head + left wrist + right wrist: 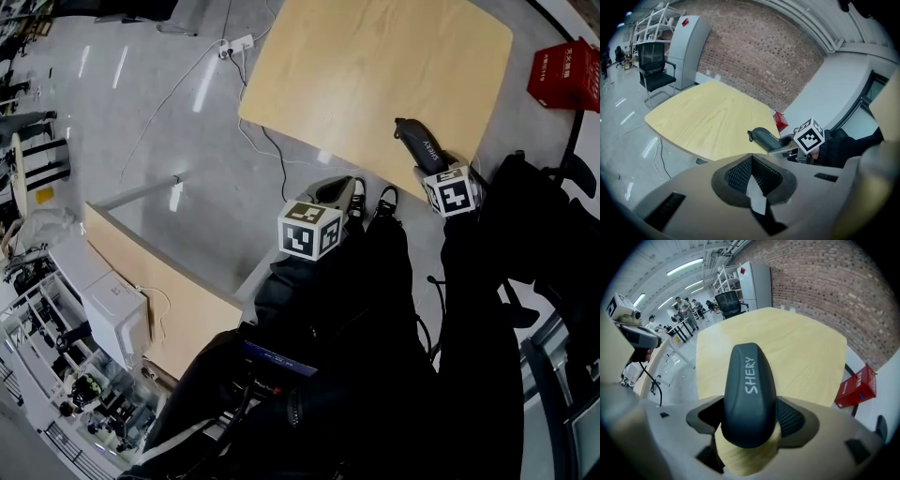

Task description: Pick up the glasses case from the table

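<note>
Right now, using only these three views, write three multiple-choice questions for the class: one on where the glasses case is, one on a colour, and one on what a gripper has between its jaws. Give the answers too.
1. Where is the glasses case?
A. On the floor
B. On the table, near its edge
C. On a black chair

2. What colour is the box beyond the table?
A. Red
B. Blue
C. Green

3. What is between the jaws of the right gripper?
A. Nothing
B. A cable
C. The glasses case

Answers:
1 B: the head view shows the case lying on the wooden top by the near edge.
2 A: the box is plainly red in all three views.
3 C: the right gripper view shows the case filling the gap between its jaws.
</note>
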